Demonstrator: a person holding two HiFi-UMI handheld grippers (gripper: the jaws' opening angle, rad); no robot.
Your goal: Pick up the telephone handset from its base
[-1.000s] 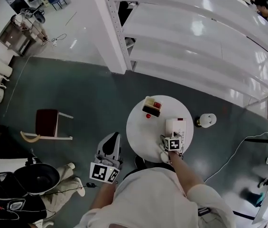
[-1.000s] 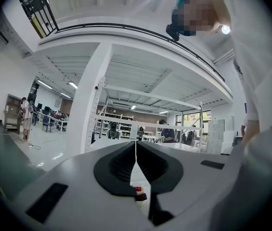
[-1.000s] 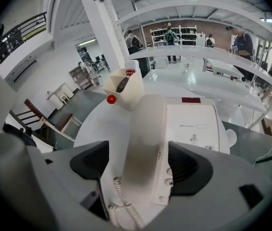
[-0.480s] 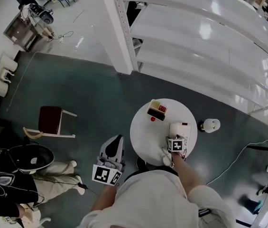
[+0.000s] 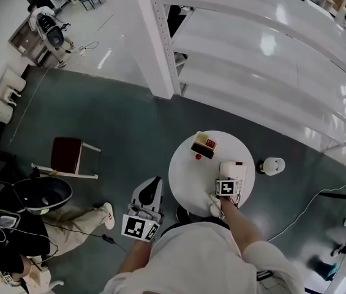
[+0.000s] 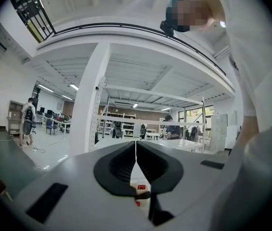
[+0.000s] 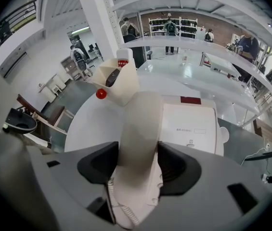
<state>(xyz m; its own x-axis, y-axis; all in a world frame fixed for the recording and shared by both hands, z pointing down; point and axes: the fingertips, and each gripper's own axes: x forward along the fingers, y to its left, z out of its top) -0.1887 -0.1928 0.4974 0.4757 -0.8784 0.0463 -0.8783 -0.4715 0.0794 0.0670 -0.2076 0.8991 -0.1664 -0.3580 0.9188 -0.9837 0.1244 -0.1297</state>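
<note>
A white telephone [image 5: 234,169] stands on the right side of a small round white table [image 5: 188,170]. In the right gripper view its handset [image 7: 138,124] lies along the left of the base [image 7: 188,126], with a coiled cord at the near end. My right gripper [image 7: 138,160] points steeply down over it. Its jaws have just been closing, and both black pads now lie against the handset's sides. In the head view that gripper [image 5: 225,187] sits over the phone's near end. My left gripper [image 5: 148,196] hangs off the table's left, shut and empty [image 6: 136,165].
A small cream box [image 7: 114,78] with a red ball [image 7: 101,94] beside it stands at the table's far side. White shelving [image 5: 264,60] runs behind. On the floor are a chair [image 5: 65,158], a white round object [image 5: 272,165] and a seated person at lower left.
The right gripper stays over the phone's near end; the left one barely shifts. The person at lower left has moved a leg, and the head view has drifted slightly.
</note>
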